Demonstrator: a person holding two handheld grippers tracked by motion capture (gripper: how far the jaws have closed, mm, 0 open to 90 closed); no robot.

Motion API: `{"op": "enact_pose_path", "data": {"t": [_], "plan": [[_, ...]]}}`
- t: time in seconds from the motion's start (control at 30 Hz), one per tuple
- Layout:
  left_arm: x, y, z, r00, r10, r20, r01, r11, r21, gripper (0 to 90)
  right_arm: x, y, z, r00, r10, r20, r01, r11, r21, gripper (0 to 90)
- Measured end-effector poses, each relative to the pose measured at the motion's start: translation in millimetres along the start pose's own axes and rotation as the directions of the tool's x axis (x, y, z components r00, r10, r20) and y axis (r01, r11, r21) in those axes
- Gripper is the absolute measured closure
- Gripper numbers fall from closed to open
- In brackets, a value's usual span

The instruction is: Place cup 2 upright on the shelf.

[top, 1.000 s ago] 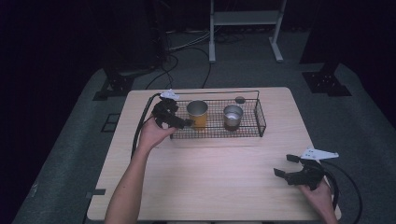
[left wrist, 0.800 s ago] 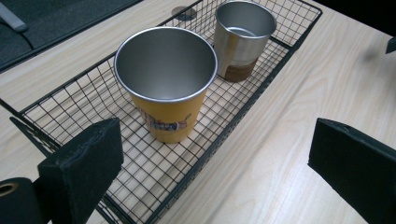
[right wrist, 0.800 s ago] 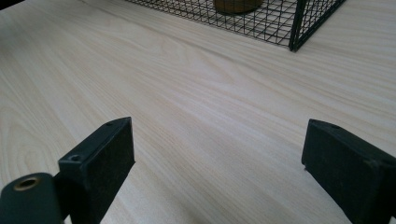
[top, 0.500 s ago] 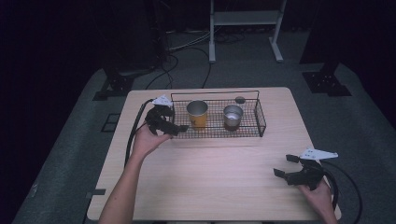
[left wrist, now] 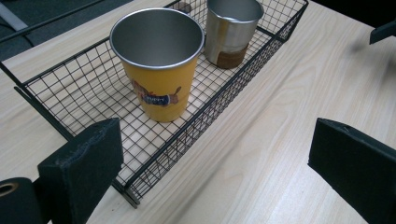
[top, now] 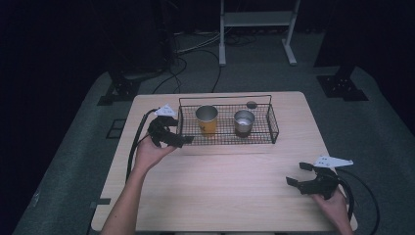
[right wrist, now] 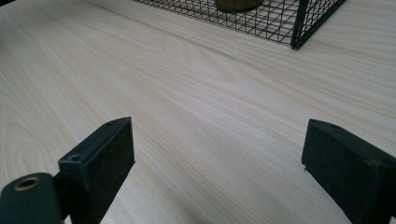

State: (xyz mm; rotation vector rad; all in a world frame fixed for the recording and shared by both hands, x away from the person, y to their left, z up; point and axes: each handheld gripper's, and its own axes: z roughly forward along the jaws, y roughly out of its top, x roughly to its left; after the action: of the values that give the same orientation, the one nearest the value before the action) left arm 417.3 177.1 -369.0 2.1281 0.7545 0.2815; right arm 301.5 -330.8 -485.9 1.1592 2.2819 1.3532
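A black wire basket [top: 271, 128] stands on the far half of the wooden table [top: 230, 191]. Inside it a yellow metal cup [top: 207, 120] stands upright, with a steel cup [top: 243, 122] to its right. My left gripper [top: 177, 132] is open at the basket's front left corner, outside the wire. In the left gripper view the yellow cup [left wrist: 159, 70] and steel cup [left wrist: 231, 28] sit beyond the open left gripper [left wrist: 219, 163]. My right gripper [top: 296, 174] rests open near the table's front right, with nothing between its jaws. The right gripper [right wrist: 219, 158] looks over bare wood.
A small dark round object [top: 251, 104] lies on the table behind the basket. The basket's corner post [right wrist: 299, 23] shows far ahead in the right gripper view. Cables trail off both grippers. A white metal stand [top: 254, 29] and dark equipment sit on the floor beyond the table.
My left gripper has drawn back from beside the yellow cup, leftward and toward the person, to the basket's front left corner. The right gripper has stayed in place.
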Motion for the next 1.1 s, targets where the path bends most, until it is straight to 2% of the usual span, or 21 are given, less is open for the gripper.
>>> {"op": "enact_pose_path", "data": {"t": [0.57,1.1], "plan": [[-9.7,-18.2,-15.9,1.0,-0.004,-0.008,0.004,0.9995,-0.031,2.2,0.5,-0.1,0.6,1.0,-0.002,0.002,0.002,1.0,0.005,8.5],[-13.4,-38.0,-28.0,0.9997,-0.02,-0.013,0.019,0.9985,-0.052,2.2,1.3,-0.3,1.6,1.0,-0.005,0.004,0.005,1.0,0.006,8.5]]}}
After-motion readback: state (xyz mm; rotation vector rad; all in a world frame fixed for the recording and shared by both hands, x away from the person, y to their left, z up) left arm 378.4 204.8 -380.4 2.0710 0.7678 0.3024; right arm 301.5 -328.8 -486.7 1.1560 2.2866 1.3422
